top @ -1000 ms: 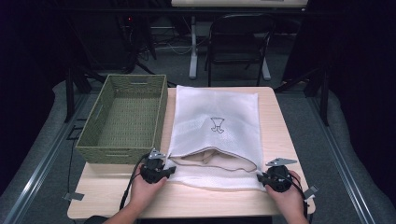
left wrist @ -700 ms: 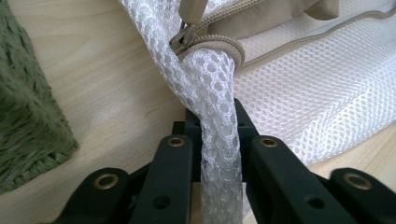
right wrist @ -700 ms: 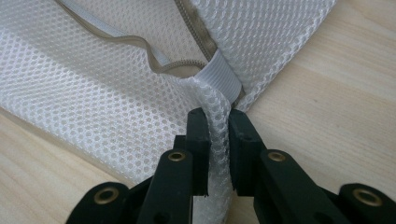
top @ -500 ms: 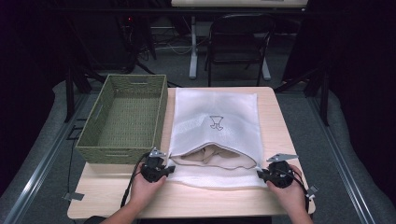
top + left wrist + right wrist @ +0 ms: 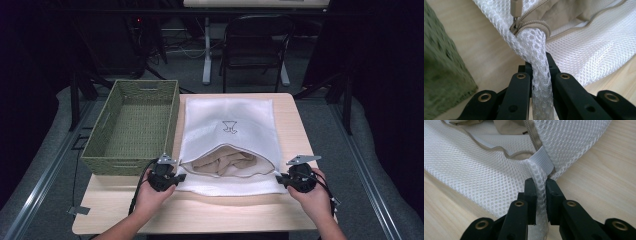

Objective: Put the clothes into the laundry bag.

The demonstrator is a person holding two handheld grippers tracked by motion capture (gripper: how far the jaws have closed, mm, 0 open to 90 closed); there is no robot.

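A white mesh laundry bag [image 5: 227, 120] lies flat on the wooden table [image 5: 225, 212], its zippered mouth facing me. Beige cloth [image 5: 225, 164] shows inside the gaping mouth. My left gripper [image 5: 177, 177] is shut on the bag's near left corner, and in the left gripper view the mesh [image 5: 534, 47] is bunched between the jaws of the gripper [image 5: 539, 65], just below the zipper pull [image 5: 516, 10]. My right gripper [image 5: 280, 179] is shut on the near right corner. The right gripper view shows it [image 5: 540, 186] pinching the mesh beside a white elastic tab [image 5: 541, 160].
A green woven basket [image 5: 125, 166] stands to the left of the bag, close to the left gripper. Bare tabletop runs along the near edge and down the right side. A dark chair [image 5: 255, 40] and table legs stand beyond the far edge.
Both grippers have risen slightly with the bag's near corners pinched in them. The bag's mouth gapes wider and shows more of the beige cloth.
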